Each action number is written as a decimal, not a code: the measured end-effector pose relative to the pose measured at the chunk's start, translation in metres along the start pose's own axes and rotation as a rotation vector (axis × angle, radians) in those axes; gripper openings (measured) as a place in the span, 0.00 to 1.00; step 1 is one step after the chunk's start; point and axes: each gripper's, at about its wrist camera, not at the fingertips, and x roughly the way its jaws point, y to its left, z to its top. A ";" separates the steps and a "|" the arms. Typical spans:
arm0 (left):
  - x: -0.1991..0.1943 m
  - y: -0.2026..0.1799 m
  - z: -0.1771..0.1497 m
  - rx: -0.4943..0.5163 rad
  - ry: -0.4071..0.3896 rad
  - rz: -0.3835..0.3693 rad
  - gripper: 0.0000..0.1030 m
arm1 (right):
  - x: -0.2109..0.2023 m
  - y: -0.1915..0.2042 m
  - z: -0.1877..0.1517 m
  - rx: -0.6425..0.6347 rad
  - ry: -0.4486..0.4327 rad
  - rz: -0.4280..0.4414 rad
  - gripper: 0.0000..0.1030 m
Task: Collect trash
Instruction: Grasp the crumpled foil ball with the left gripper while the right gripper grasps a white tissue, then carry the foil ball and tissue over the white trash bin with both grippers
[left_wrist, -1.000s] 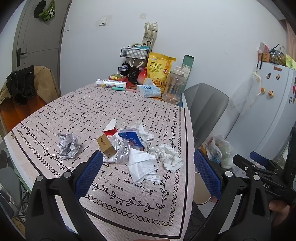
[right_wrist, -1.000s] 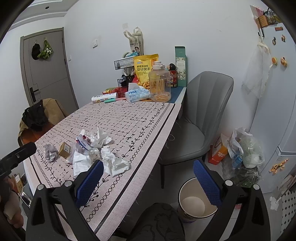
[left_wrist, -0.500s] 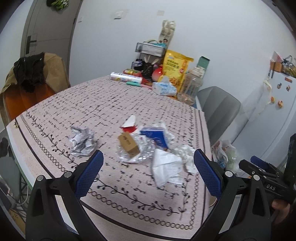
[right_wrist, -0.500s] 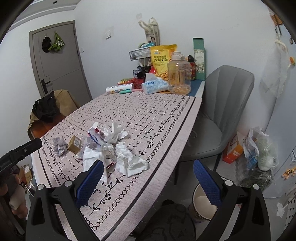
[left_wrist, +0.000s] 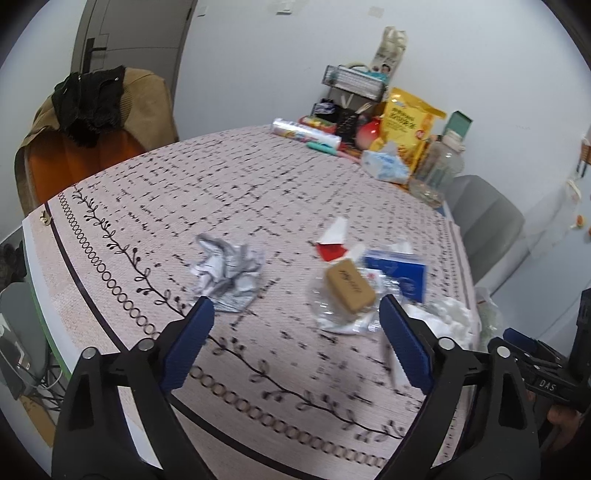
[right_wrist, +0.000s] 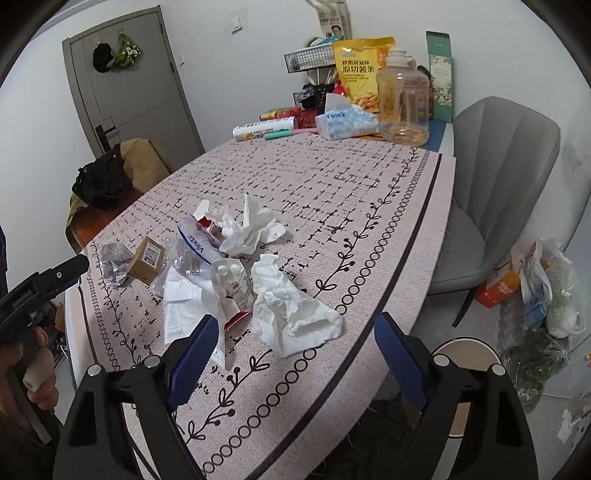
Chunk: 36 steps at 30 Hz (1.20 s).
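Both grippers hang over the tabletop (right_wrist: 369, 192), fingers wide with nothing between them, having just narrowed a little. Left gripper (left_wrist: 295, 325): crumpled paper (left_wrist: 227, 275) at 11 o'clock. Right gripper (right_wrist: 291, 343): white tissue (right_wrist: 291, 310) at 12 o'clock.

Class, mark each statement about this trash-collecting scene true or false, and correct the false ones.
1. The right tool grips a tissue. False: it is open, with the white tissue lying just ahead.
2. A brown box lies among the trash. True.
3. The bin stands on the table. False: it is on the floor beside it.
4. The left tool holds nothing. True.
5. The grey chair is tipped over. False: it is upright.
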 end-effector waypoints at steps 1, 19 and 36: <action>0.006 0.005 0.002 -0.007 0.007 0.011 0.84 | 0.007 0.000 0.001 0.003 0.014 0.005 0.80; 0.061 0.035 0.020 -0.036 0.062 0.111 0.75 | 0.066 0.009 0.014 -0.009 0.094 0.045 0.70; 0.032 0.017 0.022 0.011 0.031 0.124 0.30 | 0.037 0.008 0.010 -0.019 0.068 0.099 0.09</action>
